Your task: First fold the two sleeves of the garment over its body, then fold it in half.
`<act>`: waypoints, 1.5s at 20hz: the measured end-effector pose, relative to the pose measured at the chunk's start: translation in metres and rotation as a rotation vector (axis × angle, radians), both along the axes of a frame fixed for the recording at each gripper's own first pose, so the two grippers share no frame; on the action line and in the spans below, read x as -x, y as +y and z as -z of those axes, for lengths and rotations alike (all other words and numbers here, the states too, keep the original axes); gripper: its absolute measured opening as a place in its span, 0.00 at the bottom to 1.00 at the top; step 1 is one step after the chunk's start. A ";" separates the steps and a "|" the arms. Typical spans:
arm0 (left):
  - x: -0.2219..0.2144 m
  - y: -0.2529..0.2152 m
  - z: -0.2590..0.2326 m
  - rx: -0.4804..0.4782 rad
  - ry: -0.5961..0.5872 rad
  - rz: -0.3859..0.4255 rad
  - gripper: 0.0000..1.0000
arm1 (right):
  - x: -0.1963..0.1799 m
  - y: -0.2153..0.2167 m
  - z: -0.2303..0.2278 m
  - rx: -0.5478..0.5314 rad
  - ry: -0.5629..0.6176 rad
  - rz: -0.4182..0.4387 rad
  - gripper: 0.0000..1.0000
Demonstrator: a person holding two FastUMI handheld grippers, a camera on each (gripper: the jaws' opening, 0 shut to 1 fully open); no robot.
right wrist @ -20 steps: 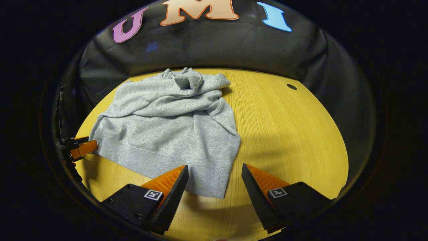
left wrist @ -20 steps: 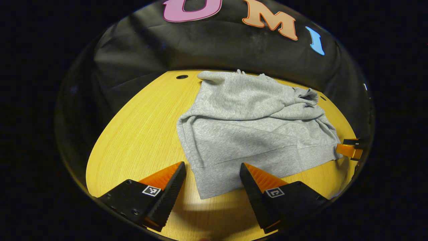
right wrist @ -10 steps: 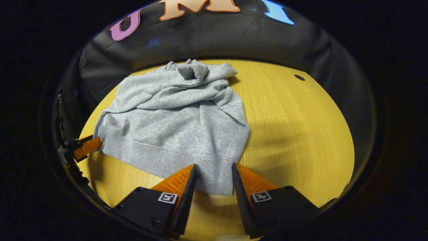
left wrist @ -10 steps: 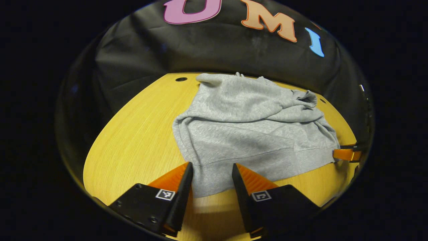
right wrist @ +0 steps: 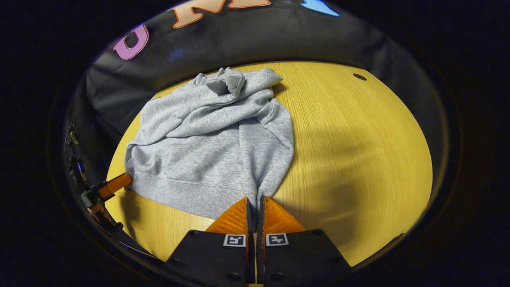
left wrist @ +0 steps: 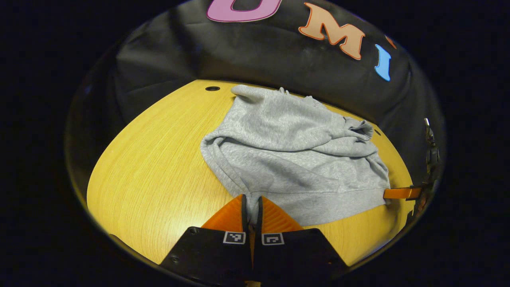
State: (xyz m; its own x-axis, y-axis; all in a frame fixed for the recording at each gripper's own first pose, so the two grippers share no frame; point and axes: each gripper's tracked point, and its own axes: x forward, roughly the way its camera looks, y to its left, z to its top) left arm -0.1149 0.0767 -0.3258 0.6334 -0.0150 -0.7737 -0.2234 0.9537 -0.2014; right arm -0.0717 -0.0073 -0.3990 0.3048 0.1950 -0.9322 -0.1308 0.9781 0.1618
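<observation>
garment (left wrist: 295, 159) on table (left wrist: 151, 159), sleeves folded over body, claws at near hem corners

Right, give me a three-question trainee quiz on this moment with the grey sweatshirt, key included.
1. True or false: both sleeves of the grey fleece sweatshirt already lie folded across its body.
2. Multiple choice: the left gripper is (a) open above the yellow wooden table, (b) shut on the sweatshirt's hem corner, (c) resting on a sleeve cuff.
3. Fill in: the right gripper pinches the hem's other ____.

Key
1. True: the sleeves lie bunched over the chest.
2. b.
3. Corner; its tip also shows at the left gripper view's right edge, at the hem.
</observation>
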 end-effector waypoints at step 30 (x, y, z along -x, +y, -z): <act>-0.067 0.011 -0.096 0.107 -0.055 -0.025 0.00 | -0.075 0.032 -0.094 -0.311 -0.018 0.119 0.04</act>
State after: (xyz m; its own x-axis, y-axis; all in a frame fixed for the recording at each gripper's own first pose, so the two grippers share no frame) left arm -0.0484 0.0874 -0.2300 0.6758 -0.0795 -0.7328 -0.2327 0.9203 -0.3144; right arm 0.0035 0.0243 -0.3047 0.3586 0.4313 -0.8279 -0.0242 0.8908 0.4537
